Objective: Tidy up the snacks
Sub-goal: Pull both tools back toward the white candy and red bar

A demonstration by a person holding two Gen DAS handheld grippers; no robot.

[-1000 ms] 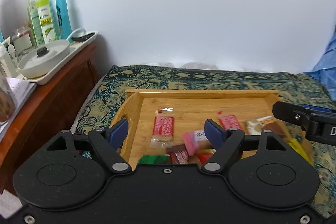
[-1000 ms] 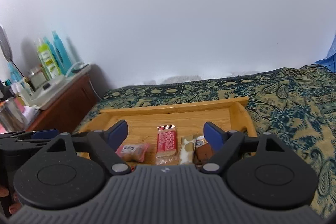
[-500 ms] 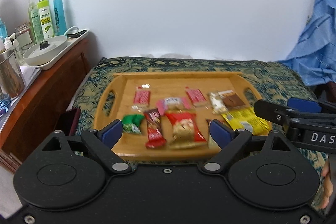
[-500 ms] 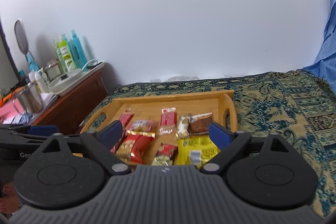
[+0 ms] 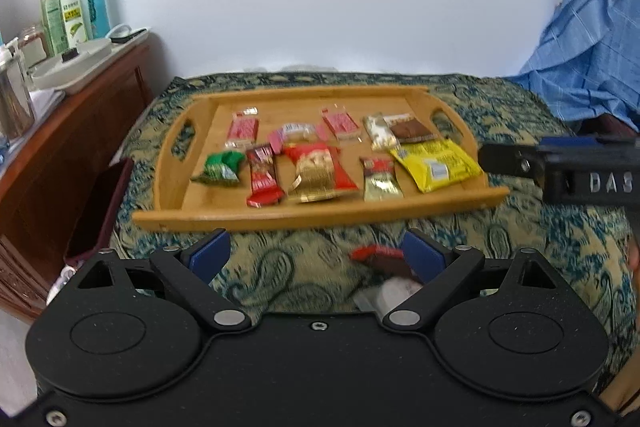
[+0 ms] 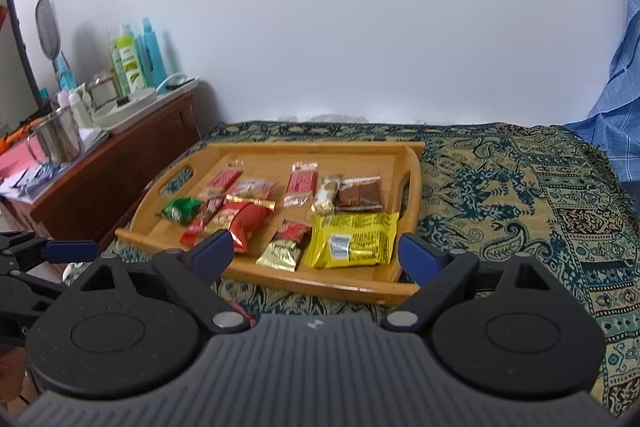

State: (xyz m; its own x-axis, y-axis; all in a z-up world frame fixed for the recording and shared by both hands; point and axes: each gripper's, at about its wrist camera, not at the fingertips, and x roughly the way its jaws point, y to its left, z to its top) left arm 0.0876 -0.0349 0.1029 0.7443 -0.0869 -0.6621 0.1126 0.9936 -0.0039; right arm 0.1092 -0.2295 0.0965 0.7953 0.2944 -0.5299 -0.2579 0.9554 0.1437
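A wooden tray (image 5: 320, 215) (image 6: 320, 283) lies on the patterned cloth and holds several snack packets: a yellow bag (image 5: 438, 165) (image 6: 354, 241), a red peanut bag (image 5: 318, 171) (image 6: 244, 217), a green packet (image 5: 220, 167) (image 6: 182, 209), a brown bar (image 5: 412, 129) (image 6: 358, 195). A red-and-brown snack (image 5: 378, 255) and a pale packet (image 5: 390, 293) lie on the cloth before the tray, by my left gripper's right finger. My left gripper (image 5: 316, 253) is open and empty. My right gripper (image 6: 314, 253) is open and empty, in front of the tray.
A wooden dresser (image 5: 60, 147) (image 6: 120, 159) stands at the left with a white tray of bottles (image 5: 72, 7) (image 6: 136, 59) and a metal cup (image 6: 56, 141). Blue fabric (image 5: 592, 47) hangs at the right. The patterned cloth (image 6: 520, 195) extends right of the tray.
Both grippers have pulled back and up from the tray, so the whole tray and the cloth in front of it now show. Both stayed open.
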